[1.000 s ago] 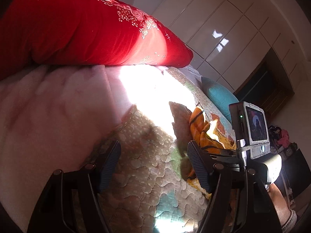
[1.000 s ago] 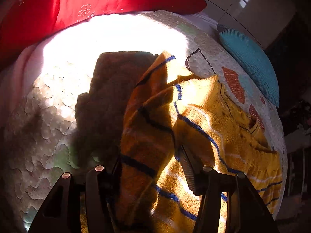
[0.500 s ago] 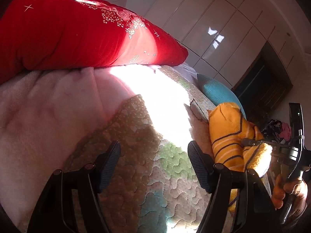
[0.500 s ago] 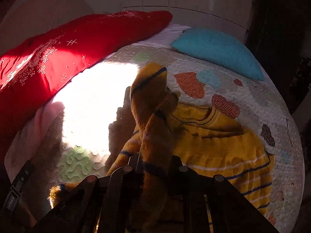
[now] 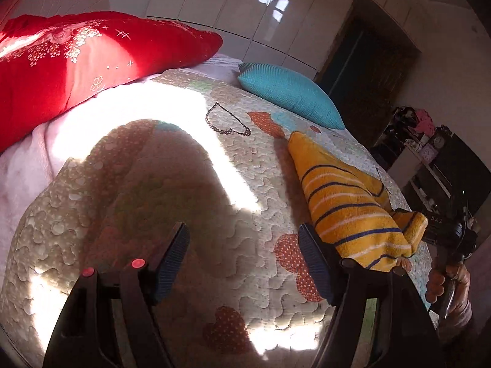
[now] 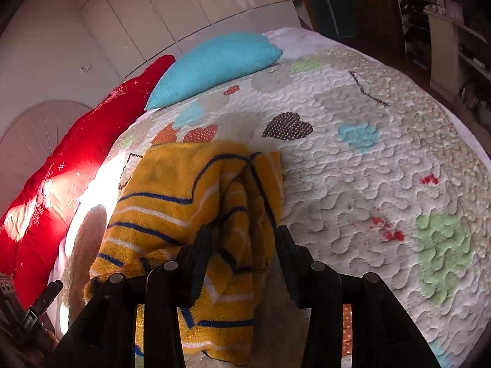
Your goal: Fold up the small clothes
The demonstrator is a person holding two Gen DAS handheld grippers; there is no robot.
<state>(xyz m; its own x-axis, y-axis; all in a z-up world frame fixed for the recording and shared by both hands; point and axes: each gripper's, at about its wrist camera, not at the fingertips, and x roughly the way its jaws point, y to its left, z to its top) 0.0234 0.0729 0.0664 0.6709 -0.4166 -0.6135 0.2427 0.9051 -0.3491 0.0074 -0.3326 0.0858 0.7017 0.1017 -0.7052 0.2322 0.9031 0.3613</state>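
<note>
Loosely bunched yellow striped sweater [image 6: 184,202], right claw [image 6: 242,245] gripping it, left claw [image 5: 242,263] wide.

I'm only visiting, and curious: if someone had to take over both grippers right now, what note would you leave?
Left gripper: open, empty, above the quilt.
Right gripper: fingers either side of a fold of the yellow striped sweater; whether they pinch it I cannot tell.
The sweater lies on the quilt, partly folded over itself.
Left: finish folding and flatten it.

Quilted bed [image 5: 245,184]: yellow striped sweater [image 6: 184,190], teal cushion [image 5: 288,95], red pillow [image 5: 92,58].
</note>
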